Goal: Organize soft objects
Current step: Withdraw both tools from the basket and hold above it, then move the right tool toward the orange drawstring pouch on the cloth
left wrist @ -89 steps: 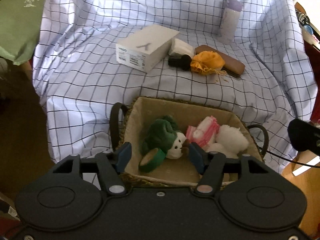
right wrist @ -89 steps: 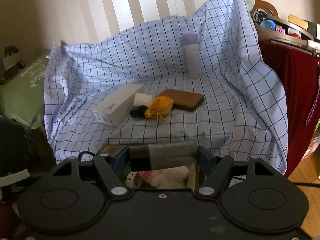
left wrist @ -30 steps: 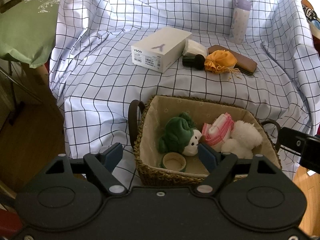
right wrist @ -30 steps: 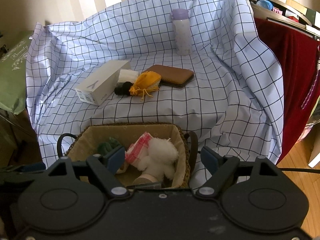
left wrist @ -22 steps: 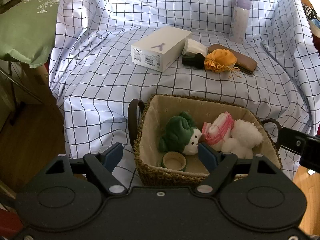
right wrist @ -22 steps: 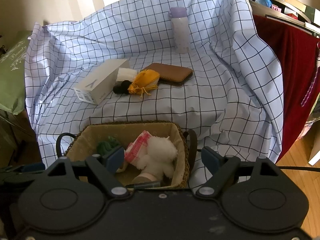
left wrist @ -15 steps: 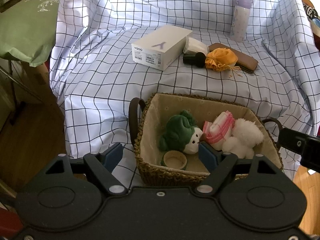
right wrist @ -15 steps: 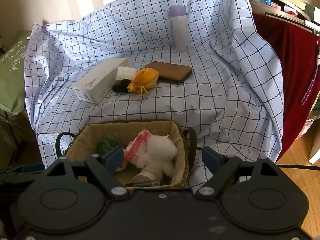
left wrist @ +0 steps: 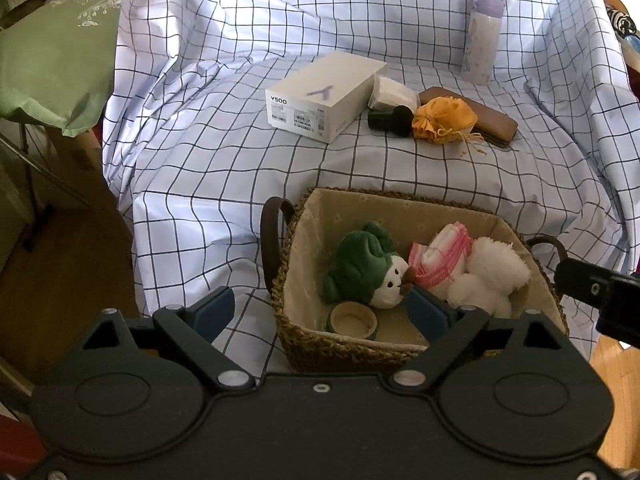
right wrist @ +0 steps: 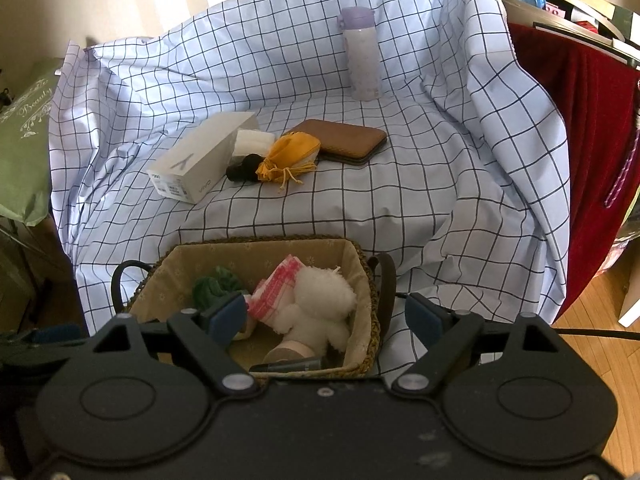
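Wicker basket [left wrist: 320,344] under both claws holds three soft toys; orange pouch [left wrist: 444,118] lies beyond; left claw [left wrist: 320,314] and right claw [right wrist: 326,318] opening, empty.

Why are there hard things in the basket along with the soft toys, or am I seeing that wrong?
You're right. Beside the green plush and the white plush, the basket also holds a roll of tape and a dark tube. Nothing looks spilled or damaged.
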The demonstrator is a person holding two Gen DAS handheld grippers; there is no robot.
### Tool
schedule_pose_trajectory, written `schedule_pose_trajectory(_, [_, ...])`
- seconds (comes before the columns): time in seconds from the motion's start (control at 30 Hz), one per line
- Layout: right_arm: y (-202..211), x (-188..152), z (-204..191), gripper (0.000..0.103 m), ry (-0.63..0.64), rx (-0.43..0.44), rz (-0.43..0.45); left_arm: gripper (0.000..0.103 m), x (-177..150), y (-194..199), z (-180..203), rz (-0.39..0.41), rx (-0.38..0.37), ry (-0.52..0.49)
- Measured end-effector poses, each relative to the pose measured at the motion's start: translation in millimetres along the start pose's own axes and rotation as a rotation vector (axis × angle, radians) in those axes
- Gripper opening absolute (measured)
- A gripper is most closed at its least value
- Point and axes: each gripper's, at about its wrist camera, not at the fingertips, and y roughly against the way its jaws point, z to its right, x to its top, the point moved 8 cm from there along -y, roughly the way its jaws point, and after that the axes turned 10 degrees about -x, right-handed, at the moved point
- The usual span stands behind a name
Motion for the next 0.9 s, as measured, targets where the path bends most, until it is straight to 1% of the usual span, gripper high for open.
schedule_pose_trajectory(0.3, [-1,0,-1,0.087,0.013,0.0,0.001,0.091,-1,0,-1,-0.003,0.003,0.001])
schedule_pose_trajectory(0.47, [-2,11,0,0.088,0.053,-0.026,0.041,0.092,3,-2,-4,-0.004,0.002,0.006])
schedule_pose_trajectory(0.5, [-1,16,1,0.089,0.055,-0.03,0.058,0.092,6,-3,-5,-0.001,0.003,0.007])
schedule_pose_trajectory(0.57, [2,26,2,0.094,0.054,-0.042,0.101,0.093,12,-3,-6,0.005,0.006,0.007])
schedule_pose_trajectory(0.67, [8,43,3,0.101,0.061,-0.095,0.201,0.094,24,-4,-6,0.018,0.007,0.006])
schedule_pose_trajectory(0.8, [14,61,-2,0.102,0.111,-0.182,0.345,0.094,37,-10,-6,0.02,0.0,0.002])
schedule_pose_trajectory(0.9, [10,73,-6,0.102,0.135,-0.208,0.4,0.094,45,-16,-4,0.016,-0.008,-0.001])
